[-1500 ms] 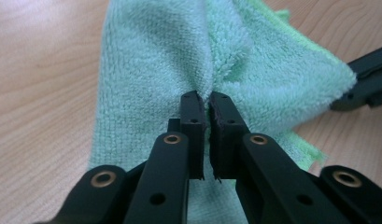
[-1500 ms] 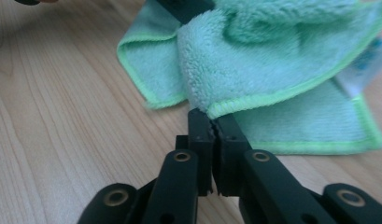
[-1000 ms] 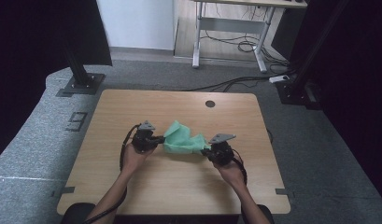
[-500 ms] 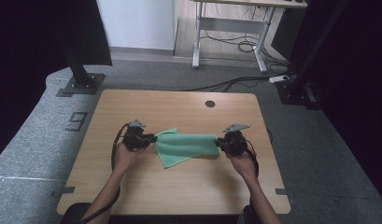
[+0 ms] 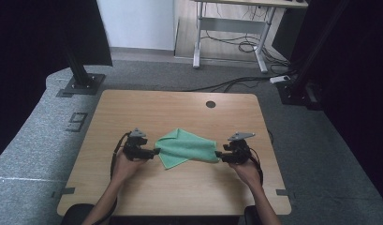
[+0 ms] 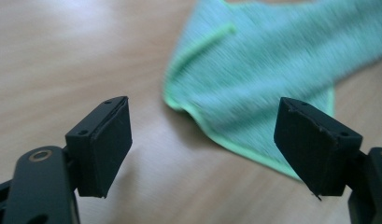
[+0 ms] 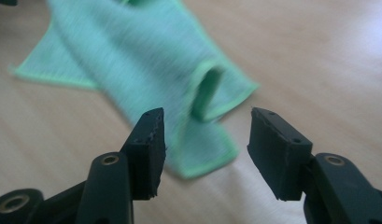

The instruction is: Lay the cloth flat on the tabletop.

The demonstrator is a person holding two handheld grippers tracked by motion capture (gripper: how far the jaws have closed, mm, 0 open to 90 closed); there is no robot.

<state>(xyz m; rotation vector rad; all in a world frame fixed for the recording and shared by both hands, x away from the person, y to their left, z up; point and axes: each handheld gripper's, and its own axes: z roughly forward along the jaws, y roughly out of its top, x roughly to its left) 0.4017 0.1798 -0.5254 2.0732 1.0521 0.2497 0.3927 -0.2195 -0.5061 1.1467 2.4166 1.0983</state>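
- Since the earlier frame the green cloth [image 5: 186,148] has dropped flat onto the table [image 5: 133,112]; both sets of jaws have just been opening off it.
- Left gripper [image 5: 154,152]: jaws apart, cloth corner just ahead, untouched.
- Right gripper [image 5: 218,155]: jaws apart, cloth's folded end lying between and ahead of them, unpinched.

The left gripper [image 6: 205,144] has two black jaws that stand wide apart and have just been opening. Nothing is between them. A green cloth [image 6: 268,70] lies on the brown table [image 6: 62,51] just ahead, looking blurry.
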